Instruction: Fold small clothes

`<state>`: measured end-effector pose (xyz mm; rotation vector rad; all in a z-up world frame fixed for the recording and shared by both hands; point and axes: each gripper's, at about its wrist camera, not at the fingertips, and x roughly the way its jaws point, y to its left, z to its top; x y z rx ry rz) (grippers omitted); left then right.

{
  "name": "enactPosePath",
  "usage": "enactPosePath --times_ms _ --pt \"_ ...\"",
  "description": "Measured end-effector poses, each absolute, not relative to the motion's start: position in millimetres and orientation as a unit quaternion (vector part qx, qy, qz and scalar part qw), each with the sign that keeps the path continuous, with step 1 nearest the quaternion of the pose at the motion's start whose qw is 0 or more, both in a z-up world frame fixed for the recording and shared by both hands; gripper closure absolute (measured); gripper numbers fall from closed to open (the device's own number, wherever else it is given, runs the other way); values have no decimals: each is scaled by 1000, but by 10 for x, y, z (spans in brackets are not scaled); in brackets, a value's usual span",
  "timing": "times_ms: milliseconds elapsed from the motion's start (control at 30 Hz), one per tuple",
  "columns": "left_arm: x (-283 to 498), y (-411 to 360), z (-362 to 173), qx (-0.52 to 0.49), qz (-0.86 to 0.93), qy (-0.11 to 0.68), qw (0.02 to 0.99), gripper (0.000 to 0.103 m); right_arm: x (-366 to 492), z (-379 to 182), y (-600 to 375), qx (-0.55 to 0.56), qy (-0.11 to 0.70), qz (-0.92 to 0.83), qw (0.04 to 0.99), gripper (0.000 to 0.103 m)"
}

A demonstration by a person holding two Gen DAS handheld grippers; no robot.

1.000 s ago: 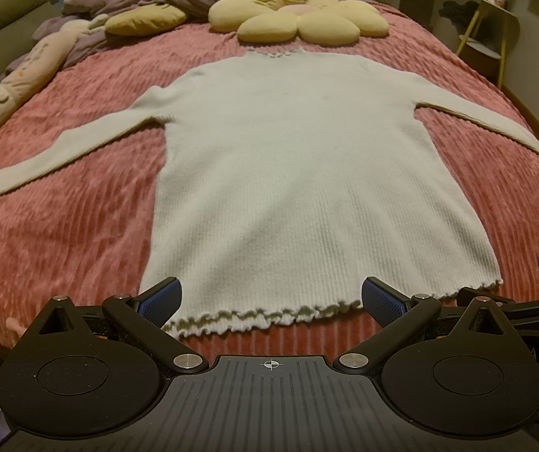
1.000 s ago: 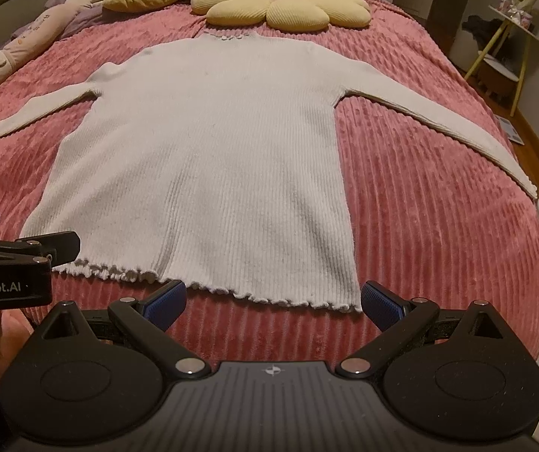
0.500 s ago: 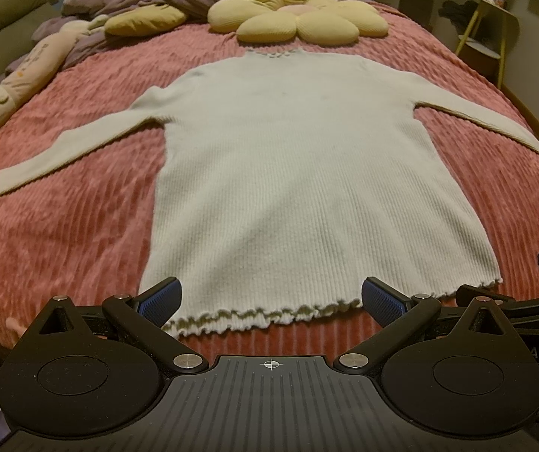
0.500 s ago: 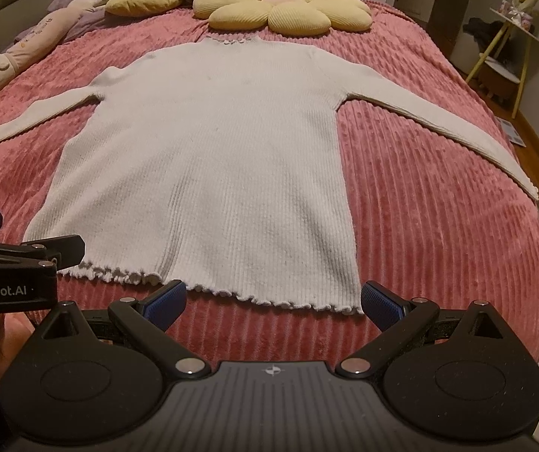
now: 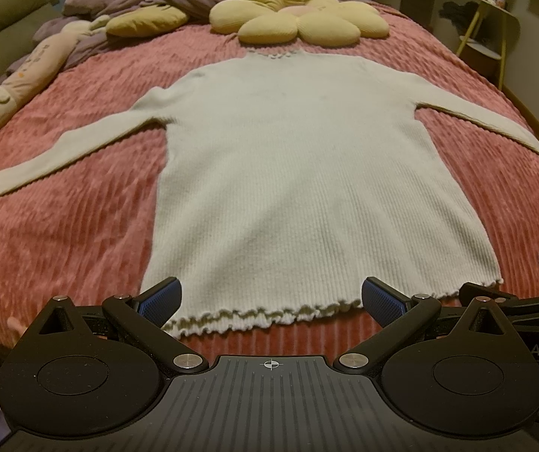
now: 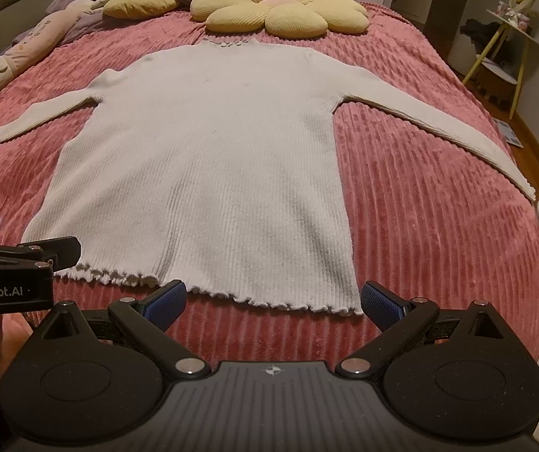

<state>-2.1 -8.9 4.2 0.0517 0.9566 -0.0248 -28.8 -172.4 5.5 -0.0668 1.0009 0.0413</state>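
A white ribbed long-sleeved sweater [image 5: 307,173] lies flat on the pink bed, neck far, ruffled hem near, both sleeves spread out; it also shows in the right wrist view [image 6: 209,158]. My left gripper [image 5: 271,301] is open and empty, hovering over the hem near its left corner. My right gripper [image 6: 273,301] is open and empty over the hem near its right corner. The left gripper's side shows at the left edge of the right wrist view [image 6: 17,263].
A pink ribbed bedspread [image 5: 62,226] covers the bed. A yellow flower cushion [image 5: 296,19] and purple duvet [image 5: 149,0] lie at the head. A plush toy [image 5: 21,79] lies at far left. A yellow side table [image 6: 503,52] stands right of the bed.
The right gripper has edged slightly forward and down toward the hem. The left gripper and the sweater have not moved.
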Motion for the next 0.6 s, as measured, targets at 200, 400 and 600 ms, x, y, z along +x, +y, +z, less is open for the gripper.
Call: enactPosePath --times_ms 200,400,600 --pt "-23 -88 39 25 -12 460 887 0 -281 54 -1735 -29 480 17 877 4" --pt "-32 -88 56 25 -11 460 888 0 -282 52 -1739 -29 479 17 877 4" --pt "-34 -58 71 24 -11 461 887 0 -279 51 -1740 -29 479 16 877 4"
